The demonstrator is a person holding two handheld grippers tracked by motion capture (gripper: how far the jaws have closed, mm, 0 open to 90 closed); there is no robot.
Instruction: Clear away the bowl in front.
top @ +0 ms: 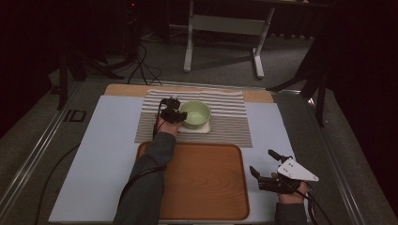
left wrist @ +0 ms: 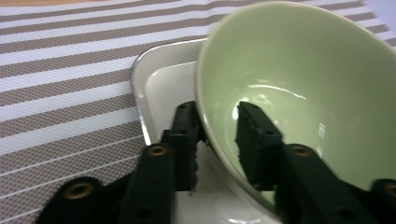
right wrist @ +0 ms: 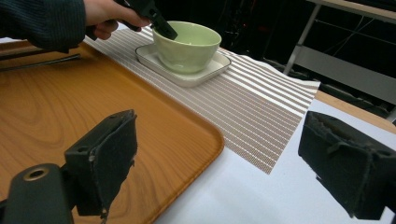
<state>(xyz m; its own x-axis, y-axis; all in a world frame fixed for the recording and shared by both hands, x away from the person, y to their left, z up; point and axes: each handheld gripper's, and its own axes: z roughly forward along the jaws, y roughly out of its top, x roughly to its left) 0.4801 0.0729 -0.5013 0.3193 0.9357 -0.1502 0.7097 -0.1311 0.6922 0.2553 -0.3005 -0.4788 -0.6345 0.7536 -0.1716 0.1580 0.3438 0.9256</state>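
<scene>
A pale green bowl [top: 196, 114] [left wrist: 303, 84] [right wrist: 187, 44] stands on a white square plate [top: 192, 130] [left wrist: 163, 84] [right wrist: 215, 67] on a striped mat [top: 225, 112]. My left gripper [top: 180, 111] [left wrist: 217, 116] [right wrist: 163, 28] straddles the bowl's left rim, one jaw outside the wall and one inside. The outer jaw lies against the wall; a thin gap shows beside the inner one. My right gripper [top: 265, 164] [right wrist: 215, 158] hovers wide open and holding nothing over the table's near right, beside the tray's corner.
A wooden tray [top: 202, 183] [right wrist: 70, 107] lies in front of the mat, under my left forearm [top: 145, 183]. A pale blue sheet [top: 108, 140] covers the table. A table frame [top: 225, 28] and cables stand on the floor beyond.
</scene>
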